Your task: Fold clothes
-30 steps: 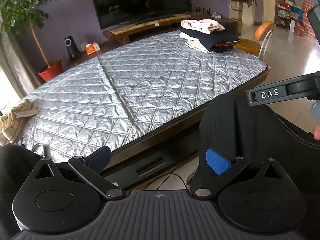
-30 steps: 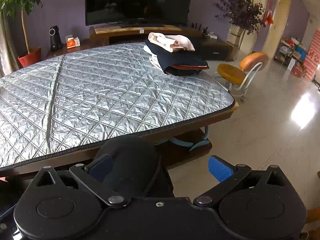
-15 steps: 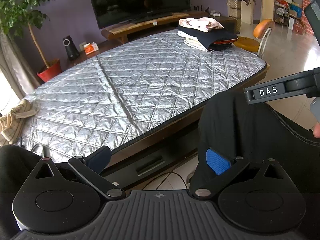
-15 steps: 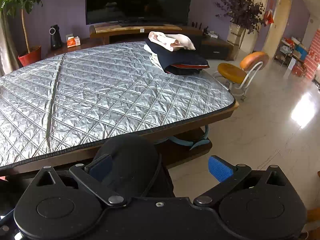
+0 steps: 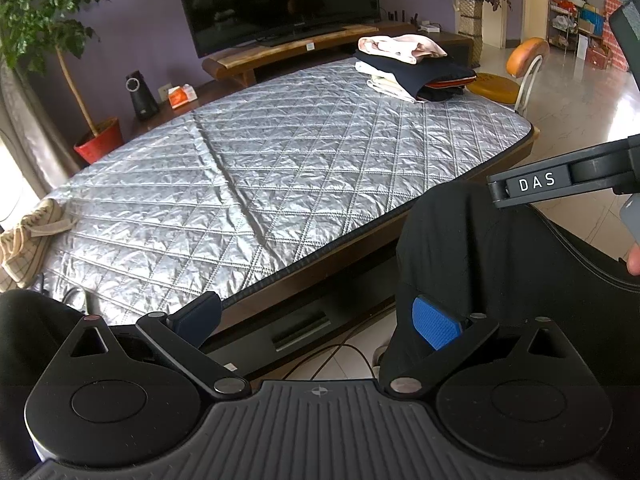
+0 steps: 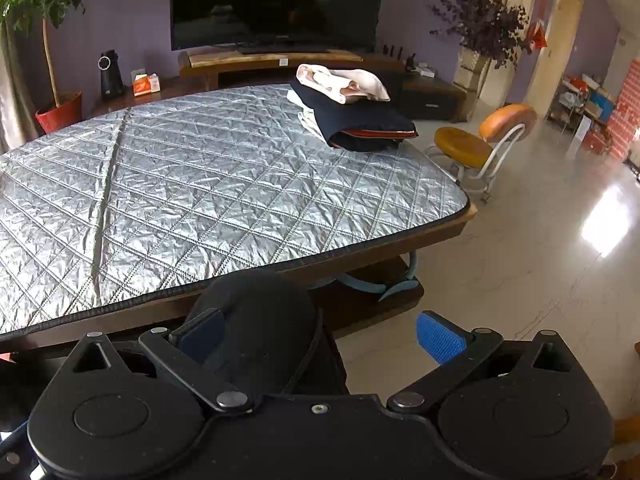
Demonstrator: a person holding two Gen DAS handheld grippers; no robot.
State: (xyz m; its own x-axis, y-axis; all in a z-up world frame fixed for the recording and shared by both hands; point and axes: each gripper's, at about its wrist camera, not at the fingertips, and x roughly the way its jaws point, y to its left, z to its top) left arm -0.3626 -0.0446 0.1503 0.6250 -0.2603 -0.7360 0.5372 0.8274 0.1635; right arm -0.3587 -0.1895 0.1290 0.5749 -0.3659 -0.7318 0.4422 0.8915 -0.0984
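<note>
A stack of folded clothes [image 5: 408, 68] [image 6: 348, 112], pink on top of dark navy and white, sits at the far right end of the silver quilted table cover [image 5: 280, 168] [image 6: 224, 184]. A beige checked garment [image 5: 28, 232] lies crumpled at the table's left edge. My left gripper [image 5: 316, 320] hovers open before the table's near edge, nothing between its fingers. My right gripper [image 6: 320, 332] is open too, above a rounded black cloth shape [image 6: 256, 320], apparently a person's trousered knee. The right gripper's body, marked DAS [image 5: 560, 176], shows in the left wrist view.
Black trousers [image 5: 500, 272] fill the lower right of the left wrist view. Behind the table stand a TV [image 6: 276, 0] on a wooden bench, a potted plant [image 5: 96, 144] and an orange chair [image 6: 480, 140]. Glossy tiled floor [image 6: 540, 260] lies to the right.
The left wrist view has drifted very slightly. Both grippers stay open and nothing on the table has moved.
</note>
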